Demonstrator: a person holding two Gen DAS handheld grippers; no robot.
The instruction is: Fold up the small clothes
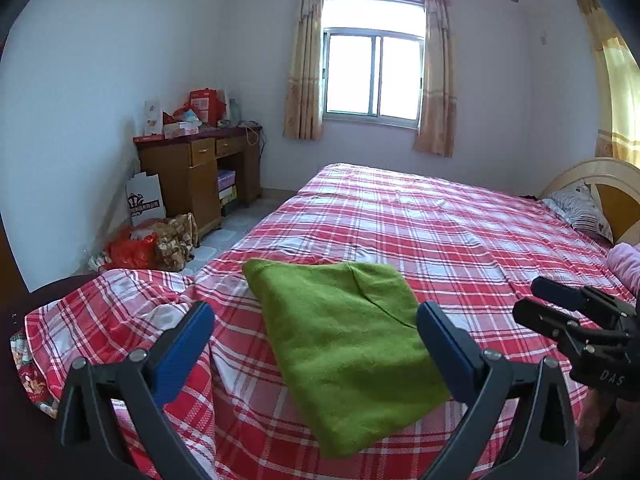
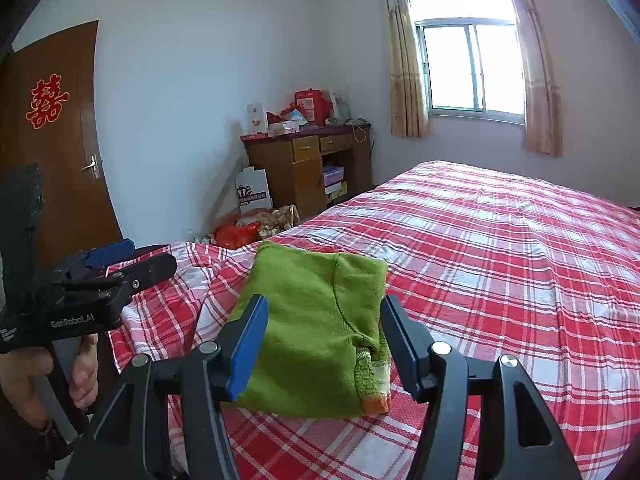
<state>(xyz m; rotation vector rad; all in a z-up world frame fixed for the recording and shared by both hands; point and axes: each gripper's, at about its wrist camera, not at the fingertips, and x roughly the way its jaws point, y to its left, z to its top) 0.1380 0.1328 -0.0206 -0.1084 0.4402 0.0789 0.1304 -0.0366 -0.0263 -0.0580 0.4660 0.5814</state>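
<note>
Plainly a bedroom, seen from both wrist cameras. Largest first: bed (image 1: 440, 232) under a red-and-white plaid sheet, running from 6 o'clock up toward 2 o'clock in the left wrist view, headboard (image 1: 600, 176) at 3 o'clock. Window (image 1: 374, 76) at 12 o'clock on the far wall, flanked by yellowish curtains (image 1: 304, 64). Brown door (image 2: 60, 136) at 9 o'clock in the right wrist view, bearing a red paper character (image 2: 47, 101). Wooden worktop (image 1: 200, 176) with drawers at 10 o'clock in the left wrist view, piled with red boxes and bags; white paper bag (image 1: 145, 199) leaning beside it, red plastic bag (image 1: 132, 252) on the floor nearby.

Next, green garment (image 1: 344, 340), folded into a compact rectangle, lying flat on the sheet near the foot corner of the bed at 6 o'clock in both views; orange-and-pale ribbed cuff (image 2: 374, 384) showing at its near right corner in the right wrist view. Pillow (image 1: 580, 208) and a pink cloth (image 1: 626, 264) at 3 o'clock in the left wrist view, well apart from the garment.

Left tongs (image 1: 316, 344) released, blue pads spread wide to either side of the garment, hovering above it, not gripping. Right tongs (image 2: 324, 344) likewise released, pads apart around the garment's near edge, nothing pinched. Each tool visible in the other's view, held by a hand (image 2: 24, 380).
</note>
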